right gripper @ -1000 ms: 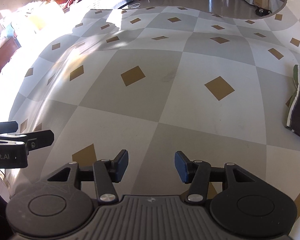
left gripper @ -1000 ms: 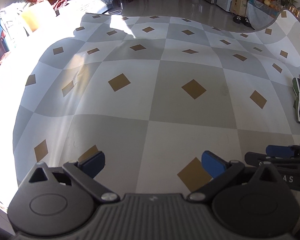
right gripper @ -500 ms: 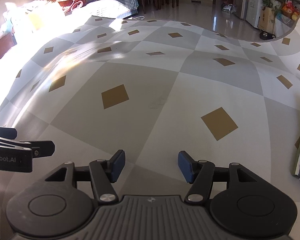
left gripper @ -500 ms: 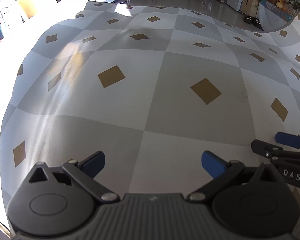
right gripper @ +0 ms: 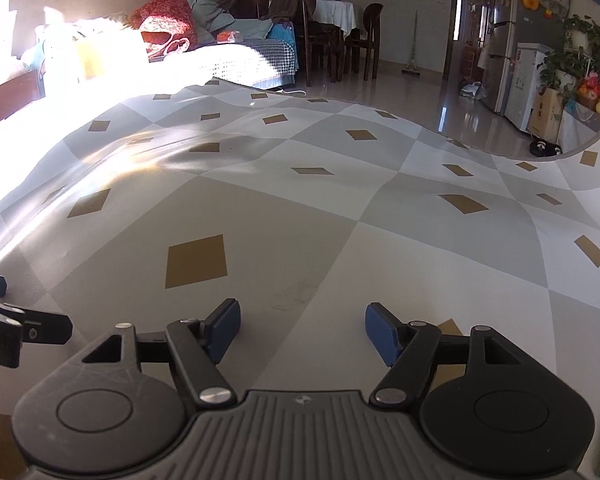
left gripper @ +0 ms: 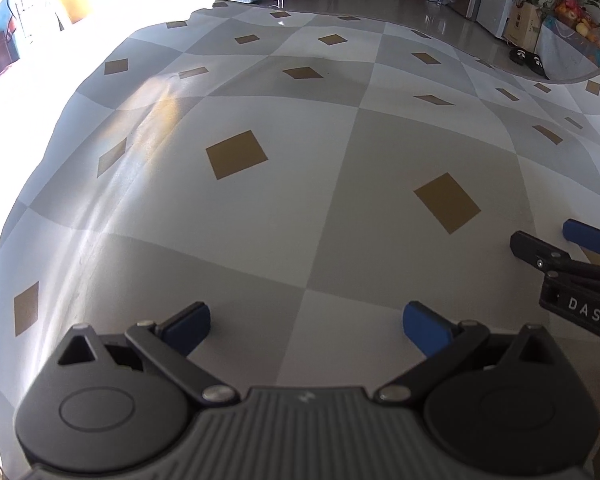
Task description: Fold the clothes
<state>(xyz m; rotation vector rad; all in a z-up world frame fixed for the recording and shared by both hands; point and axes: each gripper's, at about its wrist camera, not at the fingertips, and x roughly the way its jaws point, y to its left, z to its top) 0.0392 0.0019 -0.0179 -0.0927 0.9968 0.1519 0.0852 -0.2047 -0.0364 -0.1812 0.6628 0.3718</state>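
We see the left gripper [left gripper: 306,326] with its jaws wide apart, holding nothing above the checked worktop [left gripper: 300,200]. The right gripper [right gripper: 300,330] has just been opening its jaws, and nothing is between them.

Left hand-held gripper [left gripper: 306,324] wide apart, empty, over checkered cloth [left gripper: 300,208].

Checkered cloth [left gripper: 300,200] lies flat and bare ahead of both grippers, so there is free passage forward. Right gripper [left gripper: 572,256] sits close beside left gripper [left gripper: 306,322], the only obstacle sideways. Far edge: sofa [right gripper: 244,60] and chairs [right gripper: 340,48] beyond the cloth, well apart.
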